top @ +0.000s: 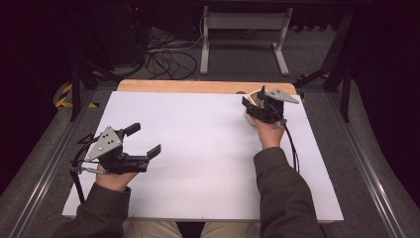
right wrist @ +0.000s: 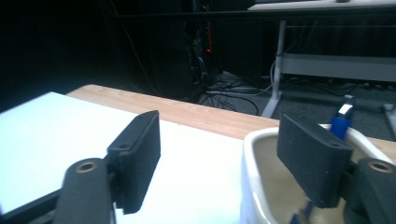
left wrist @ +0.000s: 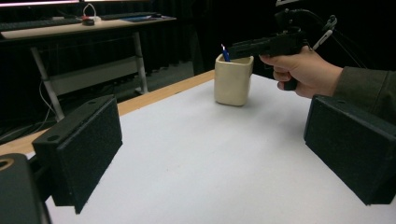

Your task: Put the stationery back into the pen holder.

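A cream cup [left wrist: 232, 81] stands near the far right corner of the white table top [top: 198, 144], with a blue pen [left wrist: 225, 52] upright in it. My right gripper [top: 253, 102] hovers at the cup's rim [top: 254, 95], held level. In the right gripper view its jaws [right wrist: 224, 135] stand apart with nothing pressed between them. One jaw is over the table beside the cup [right wrist: 261, 182] and the other over its inside, with the pen [right wrist: 341, 122] just behind that jaw. My left gripper [top: 144, 140] rests open at the near left, nothing between its pads [left wrist: 84, 149].
A strip of bare wood [top: 198, 87] runs along the table's far edge. Beyond it on the floor are a white desk frame [top: 242, 22] and tangled cables [top: 168, 57]. Metal rails [top: 44, 168] flank the table on both sides.
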Demonstrator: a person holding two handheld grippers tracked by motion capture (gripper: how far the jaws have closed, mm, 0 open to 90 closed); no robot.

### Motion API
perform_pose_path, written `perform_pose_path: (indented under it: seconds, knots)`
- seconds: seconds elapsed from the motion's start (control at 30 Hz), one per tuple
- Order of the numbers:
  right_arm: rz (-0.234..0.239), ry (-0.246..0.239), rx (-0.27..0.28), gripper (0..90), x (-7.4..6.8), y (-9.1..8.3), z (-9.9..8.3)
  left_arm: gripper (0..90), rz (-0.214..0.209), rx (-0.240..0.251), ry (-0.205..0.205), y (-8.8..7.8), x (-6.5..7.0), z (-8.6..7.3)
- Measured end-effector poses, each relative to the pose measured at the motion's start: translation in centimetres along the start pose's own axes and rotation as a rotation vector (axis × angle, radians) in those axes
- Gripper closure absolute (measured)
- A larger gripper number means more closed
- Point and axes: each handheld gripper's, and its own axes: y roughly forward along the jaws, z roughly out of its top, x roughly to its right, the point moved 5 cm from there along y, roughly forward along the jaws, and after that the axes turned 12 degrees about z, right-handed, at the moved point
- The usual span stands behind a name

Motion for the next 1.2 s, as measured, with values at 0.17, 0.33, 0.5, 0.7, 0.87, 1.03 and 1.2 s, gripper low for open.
perform_pose_path:
  seconds: [0.17, 0.33, 0.5, 0.7, 0.87, 1.03, 1.2]
  knots:
    - [0.013, 0.021, 0.012, 25.9, -0.5, -0.2, 0.3, 5.2, 0.002, 0.001, -0.004, 0.0, -0.1, 0.0]
    - [0.037, 0.04, 0.026, 20.4, -1.2, -0.6, 0.3, 5.2, -0.001, 0.0, -0.006, 0.0, -0.1, 0.0]
    - [0.051, 0.068, 0.054, 17.5, -1.7, -1.4, -0.3, 5.1, -0.003, -0.001, -0.002, 0.0, 0.0, 0.0]
    - [0.067, 0.072, 0.079, 12.8, -2.5, -2.7, -0.5, 5.1, -0.001, 0.0, -0.006, -0.1, -0.2, 0.1]
    - [0.088, 0.084, 0.104, 8.9, -3.3, -4.1, -0.6, 4.9, -0.003, 0.002, -0.008, -0.1, -0.1, 0.1]
    - [0.115, 0.079, 0.13, 7.7, -4.4, -5.4, -0.5, 4.8, -0.006, 0.001, -0.013, -0.1, -0.1, 0.1]
    - [0.139, 0.058, 0.13, 6.5, -5.5, -6.4, -0.3, 4.8, -0.013, 0.007, -0.023, -0.2, -0.1, 0.2]
